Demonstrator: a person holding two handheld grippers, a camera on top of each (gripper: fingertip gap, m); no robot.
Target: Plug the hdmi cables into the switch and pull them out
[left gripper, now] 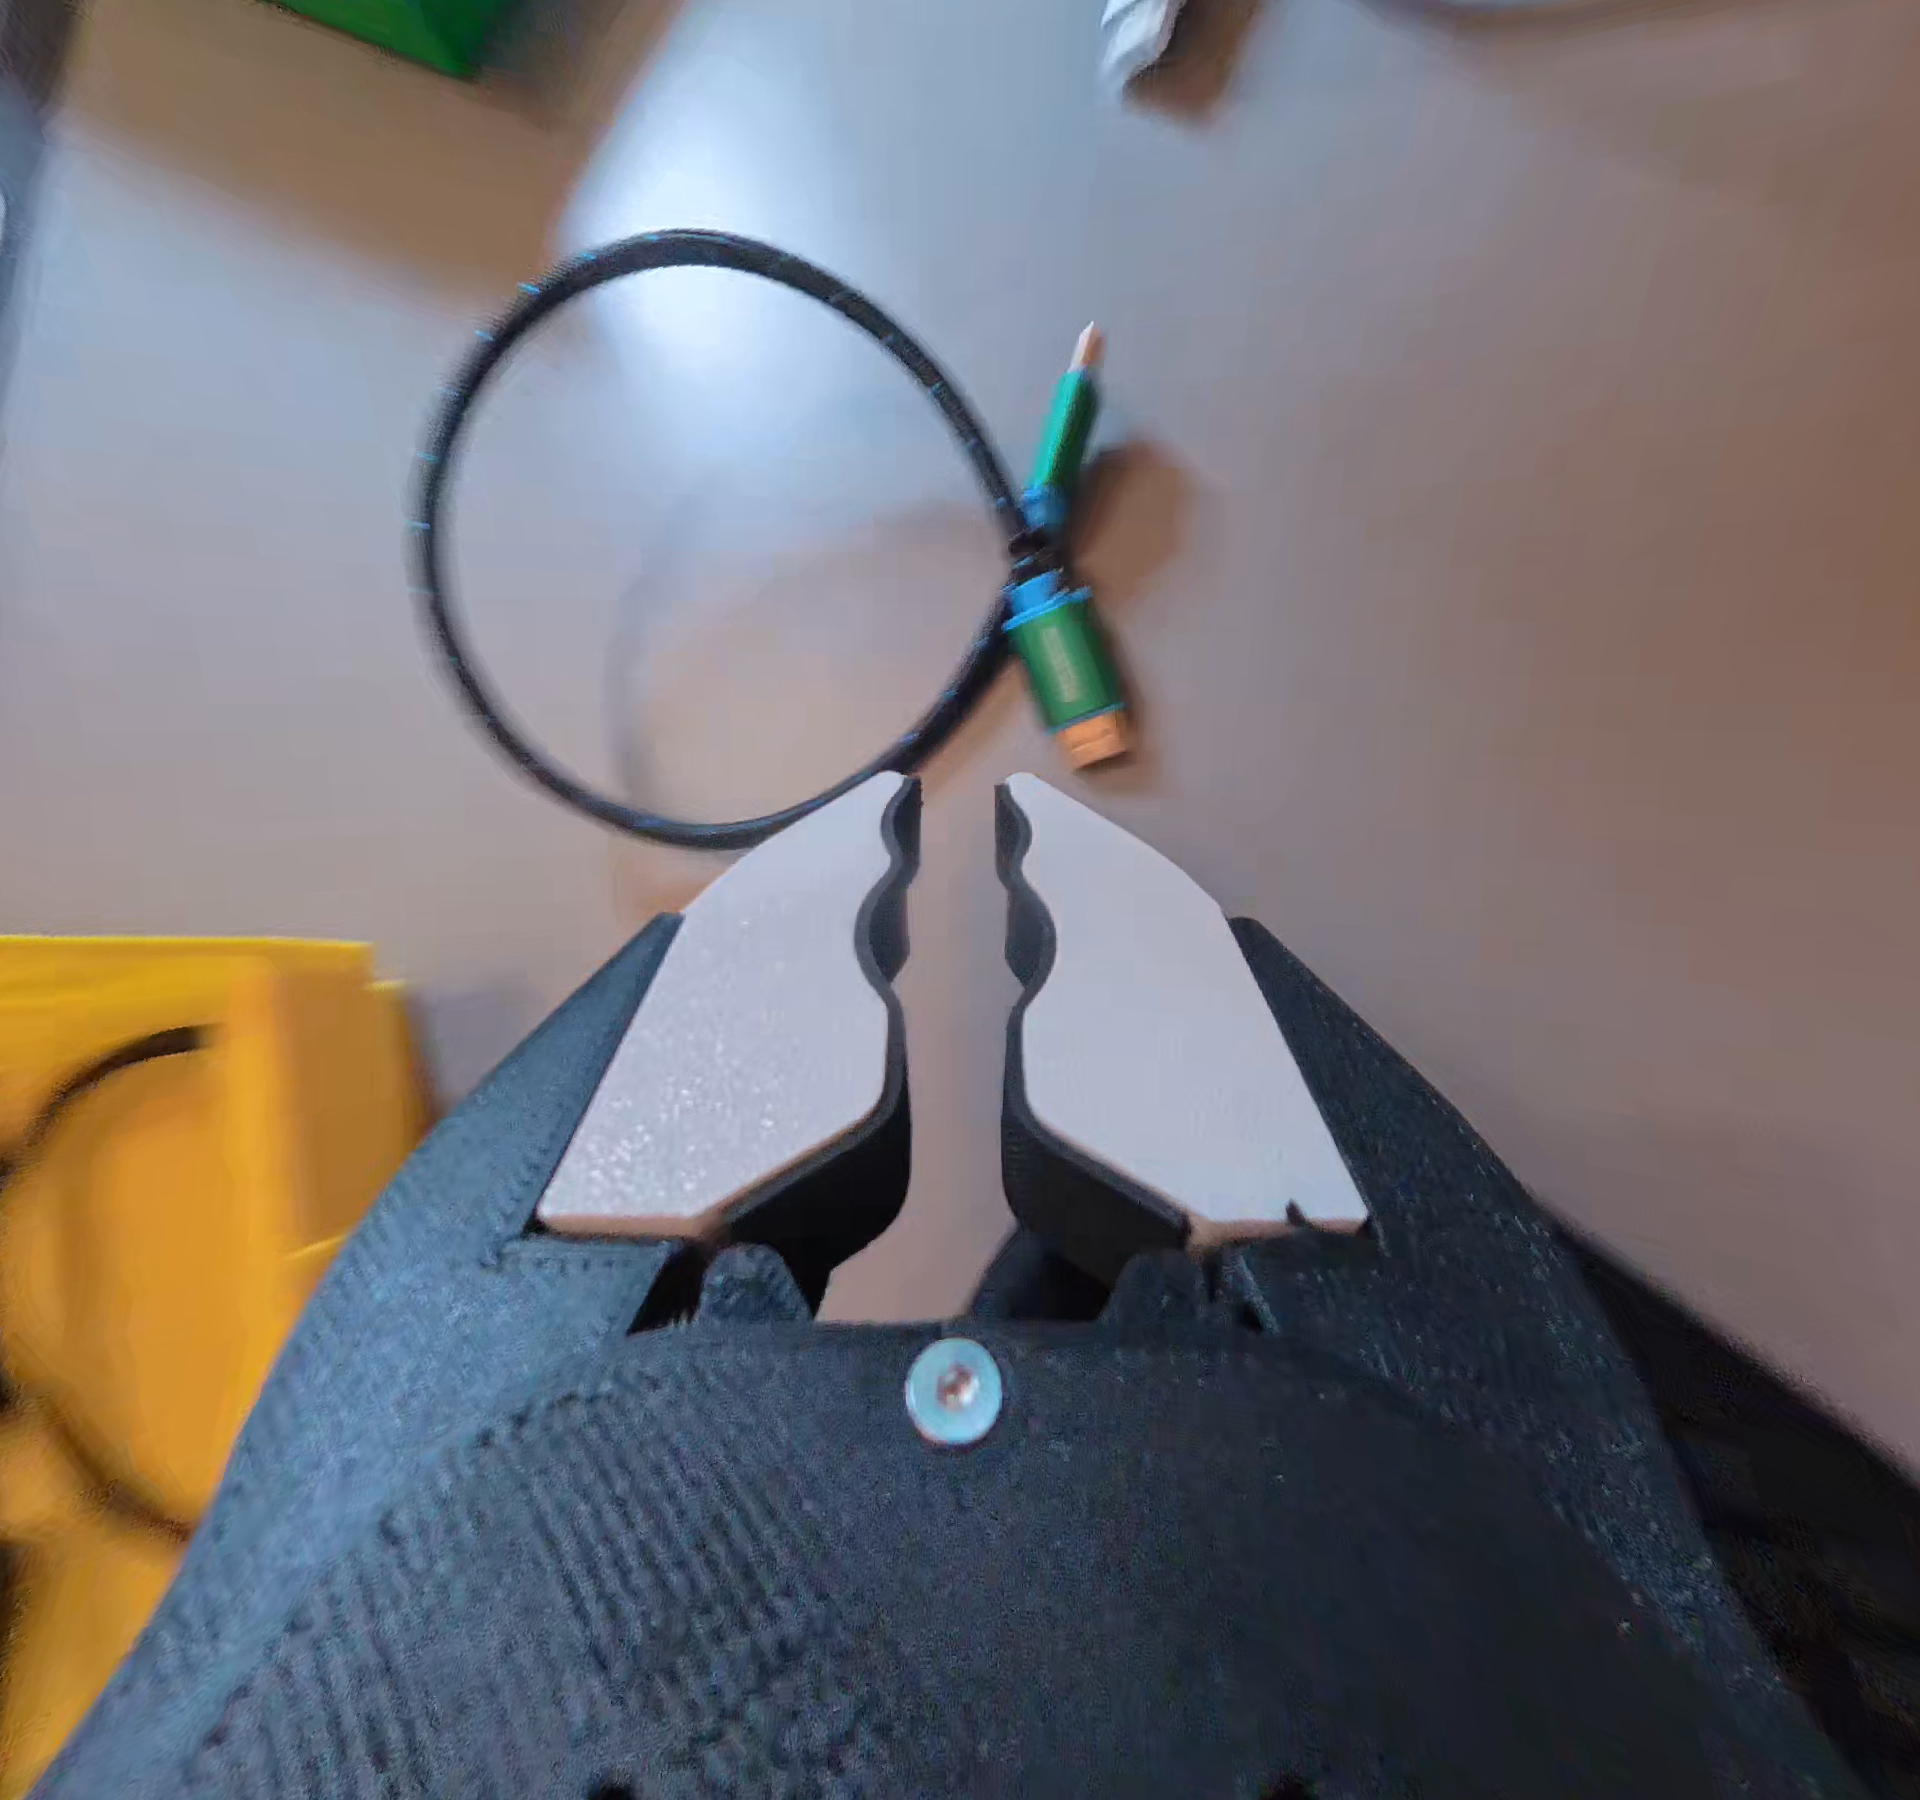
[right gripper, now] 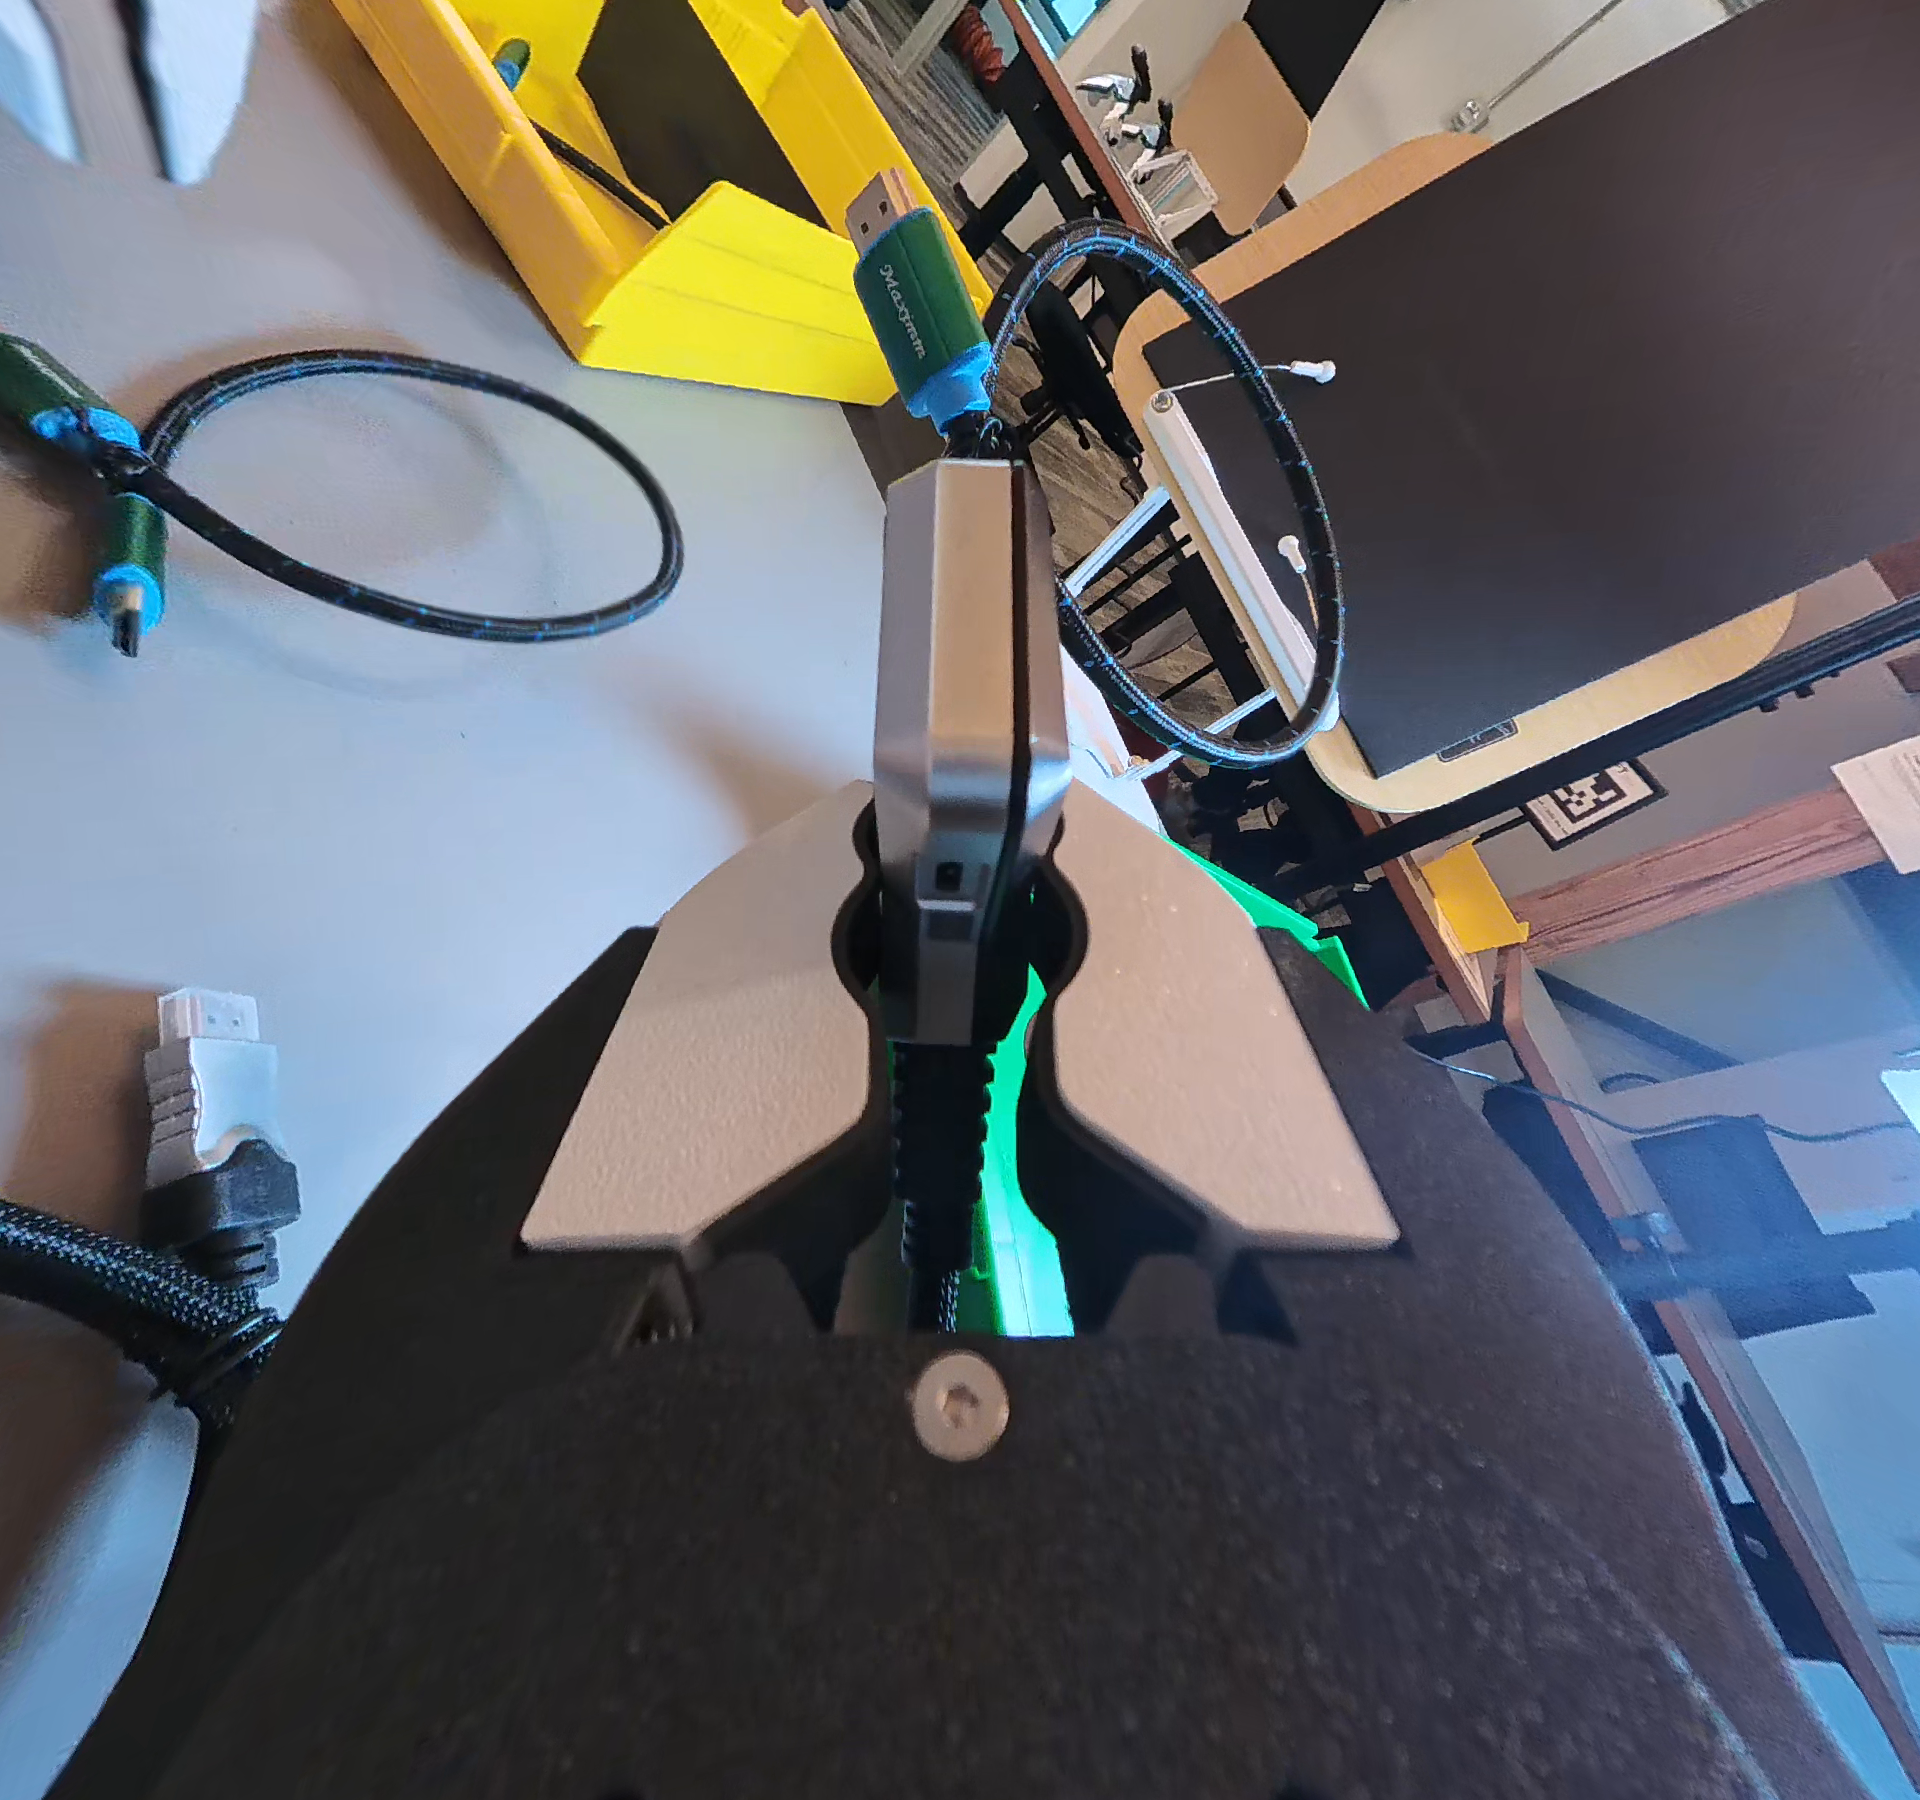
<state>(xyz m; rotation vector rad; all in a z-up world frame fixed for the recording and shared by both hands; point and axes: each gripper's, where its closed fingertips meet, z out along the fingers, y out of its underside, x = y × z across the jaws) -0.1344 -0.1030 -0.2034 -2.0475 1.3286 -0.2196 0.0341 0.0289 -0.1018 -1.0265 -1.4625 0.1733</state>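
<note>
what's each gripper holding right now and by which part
The right gripper clamps the grey switch at its cable end. The left gripper holds nothing, fingers slightly apart.
</note>
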